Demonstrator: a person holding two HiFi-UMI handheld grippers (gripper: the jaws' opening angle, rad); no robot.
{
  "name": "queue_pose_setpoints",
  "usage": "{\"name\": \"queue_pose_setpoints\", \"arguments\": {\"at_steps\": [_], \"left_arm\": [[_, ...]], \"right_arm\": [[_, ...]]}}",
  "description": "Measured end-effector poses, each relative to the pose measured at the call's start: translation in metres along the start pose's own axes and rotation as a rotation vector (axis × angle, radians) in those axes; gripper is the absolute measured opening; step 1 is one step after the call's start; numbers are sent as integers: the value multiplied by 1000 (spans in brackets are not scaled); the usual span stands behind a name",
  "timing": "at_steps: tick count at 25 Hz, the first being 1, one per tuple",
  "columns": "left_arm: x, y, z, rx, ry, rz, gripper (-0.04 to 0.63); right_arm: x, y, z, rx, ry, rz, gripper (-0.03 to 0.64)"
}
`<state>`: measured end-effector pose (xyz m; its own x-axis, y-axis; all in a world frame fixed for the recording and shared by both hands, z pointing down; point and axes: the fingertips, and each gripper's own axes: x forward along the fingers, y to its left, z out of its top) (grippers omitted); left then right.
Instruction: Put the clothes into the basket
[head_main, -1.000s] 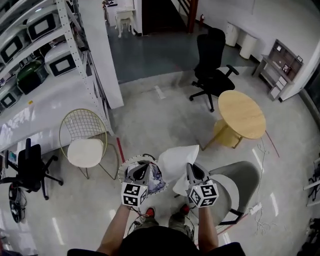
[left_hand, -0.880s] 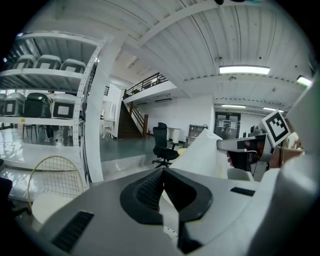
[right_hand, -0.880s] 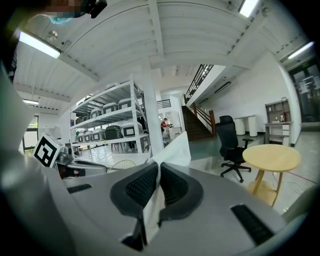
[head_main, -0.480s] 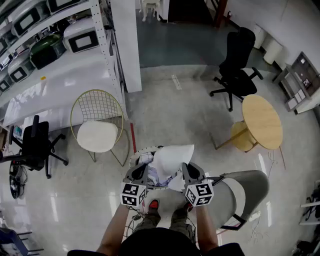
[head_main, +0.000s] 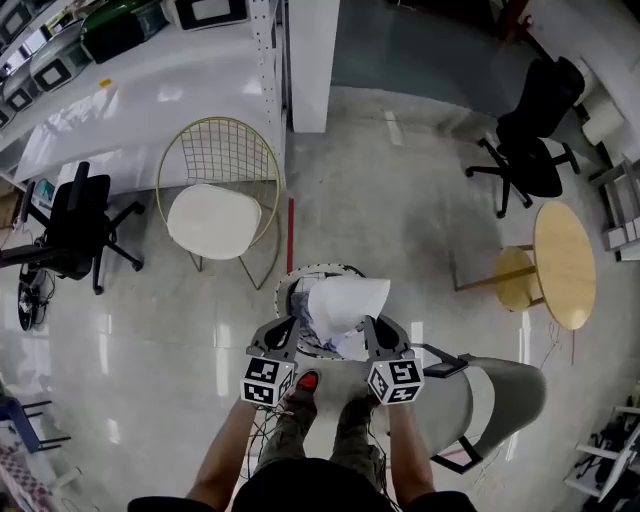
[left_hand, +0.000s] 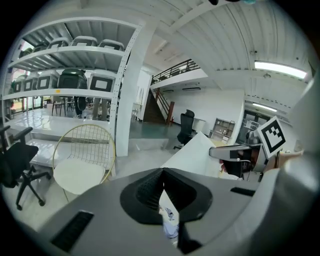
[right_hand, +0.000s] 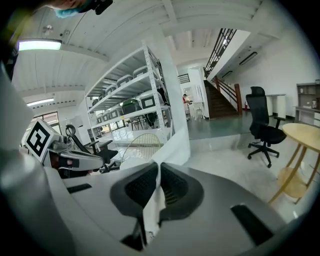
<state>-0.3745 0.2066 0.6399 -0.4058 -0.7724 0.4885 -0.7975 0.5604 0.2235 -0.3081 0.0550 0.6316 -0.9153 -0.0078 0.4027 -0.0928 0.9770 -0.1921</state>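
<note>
**Head view: white garment held over the basket by both claws**

Head view looked steeply down on the person's arms. The left claw (head_main: 284, 327) and right claw (head_main: 373, 326) were side by side at about the same height, with the white garment (head_main: 345, 300) spread between them.

- Left claw: jaws closed on a thin fold of the garment's edge. The left gripper view showed cloth pinched in the gap, with the rest of the sheet running off toward the right claw.
- Right claw: jaws clamped on the opposite edge. The right gripper view showed cloth standing up out of the closed pads.
- Garment: its long axis ran left to right, from one claw to the other. Most of the cloth sat just ahead of the claws, somewhat nearer the right one.
- Basket (head_main: 322, 268): a round wire basket on the floor with other clothes already inside. It lay directly under the garment, and its near rim was hidden by the claws.
- A wire chair (head_main: 215, 215) stood well apart on the left, and a grey chair (head_main: 495, 400) was close on the right.

Judgement: neither hand was clearly nearer, since the opening lay between them. The drop looked to depend on the cloth staying inside the rim. The far corner seemed the likeliest part to drape over the edge.
</note>
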Motion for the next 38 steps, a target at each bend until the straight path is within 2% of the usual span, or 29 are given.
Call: {"name": "queue_pose_setpoints", "arguments": {"at_steps": [8, 15, 23, 31, 35, 38], "left_arm": [[29, 27, -49, -57, 68, 33, 8], [49, 35, -109, -94, 145, 40, 8], [66, 42, -161, -116, 210, 47, 8], [71, 32, -164, -114, 225, 30, 6], [73, 28, -155, -105, 213, 22, 8], [72, 26, -149, -100, 205, 21, 8]], "right_arm": [[59, -5, -75, 20, 127, 26, 34], [83, -14, -168, 41, 277, 28, 35], [98, -27, -232, 54, 370, 16, 35], [97, -31, -243, 70, 395, 24, 46], [96, -32, -230, 96, 347, 35, 166], [95, -33, -220, 93, 323, 40, 200]]}}
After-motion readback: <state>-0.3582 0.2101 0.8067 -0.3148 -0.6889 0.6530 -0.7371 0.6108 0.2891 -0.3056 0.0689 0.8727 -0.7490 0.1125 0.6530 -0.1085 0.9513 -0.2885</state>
